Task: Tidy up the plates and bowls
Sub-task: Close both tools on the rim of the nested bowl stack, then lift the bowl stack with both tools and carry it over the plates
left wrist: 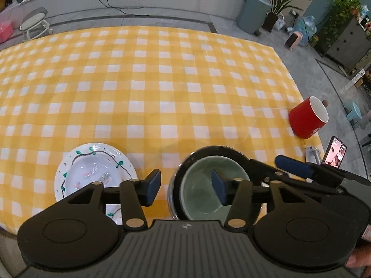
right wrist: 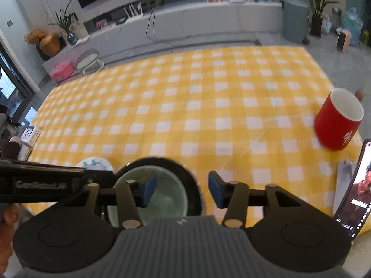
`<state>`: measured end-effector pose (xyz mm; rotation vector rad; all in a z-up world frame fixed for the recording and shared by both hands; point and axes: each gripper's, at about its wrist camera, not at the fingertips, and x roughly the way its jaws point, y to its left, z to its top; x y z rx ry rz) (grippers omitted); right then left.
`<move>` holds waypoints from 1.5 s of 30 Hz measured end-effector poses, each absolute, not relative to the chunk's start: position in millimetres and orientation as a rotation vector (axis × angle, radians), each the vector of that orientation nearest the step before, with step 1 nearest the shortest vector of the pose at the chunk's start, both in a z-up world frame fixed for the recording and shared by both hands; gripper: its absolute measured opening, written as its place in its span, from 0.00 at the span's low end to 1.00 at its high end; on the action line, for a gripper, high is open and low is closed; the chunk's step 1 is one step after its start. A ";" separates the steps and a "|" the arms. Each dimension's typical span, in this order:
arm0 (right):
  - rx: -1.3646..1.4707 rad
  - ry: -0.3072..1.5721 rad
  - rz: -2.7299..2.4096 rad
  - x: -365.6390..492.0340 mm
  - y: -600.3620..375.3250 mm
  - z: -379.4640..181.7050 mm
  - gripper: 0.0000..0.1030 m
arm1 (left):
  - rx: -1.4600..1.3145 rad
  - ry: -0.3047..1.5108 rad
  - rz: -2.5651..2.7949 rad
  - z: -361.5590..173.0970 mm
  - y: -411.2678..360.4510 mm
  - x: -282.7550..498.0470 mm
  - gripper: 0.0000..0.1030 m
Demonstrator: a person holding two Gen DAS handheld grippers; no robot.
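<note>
two bowls [left wrist: 204, 185], one plate [left wrist: 92, 169], one mug [left wrist: 308, 118], one phone [left wrist: 335, 153]

A yellow-and-white checked cloth [left wrist: 162, 81] covers the desk. Left of the left tongs [left wrist: 186, 188] lies a white plate [left wrist: 92, 173] painted with a dark vine line, green leaves and small speckles. Under both tongs, a pale green bowl [left wrist: 201, 185] sits inside a black one [left wrist: 183, 164]. Far right stands a red mug [right wrist: 337, 121] (white inside, with a white mark on its side). Both tongs, left and right [right wrist: 182, 191], are black with dark blue pads [right wrist: 149, 191].

green bowl [left wrist: 204, 185] nested upright in black bowl [left wrist: 185, 162], vine-painted white plate [left wrist: 92, 162] just left
</note>
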<state>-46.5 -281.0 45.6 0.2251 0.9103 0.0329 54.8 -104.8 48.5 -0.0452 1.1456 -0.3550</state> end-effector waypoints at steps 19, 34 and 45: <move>0.665 0.971 0.055 -42.5 -323.3 -42.4 0.69 | -0.356 1.086 -0.325 -11.8 -62.3 44.3 0.69; 0.784 1.030 0.072 -42.3 -325.5 -65.0 0.68 | -0.542 1.192 -0.327 -51.6 -51.5 48.7 0.69; 0.868 1.061 0.070 -40.8 -331.8 -75.7 0.57 | -0.609 1.253 -0.371 -64.7 -51.3 48.9 0.59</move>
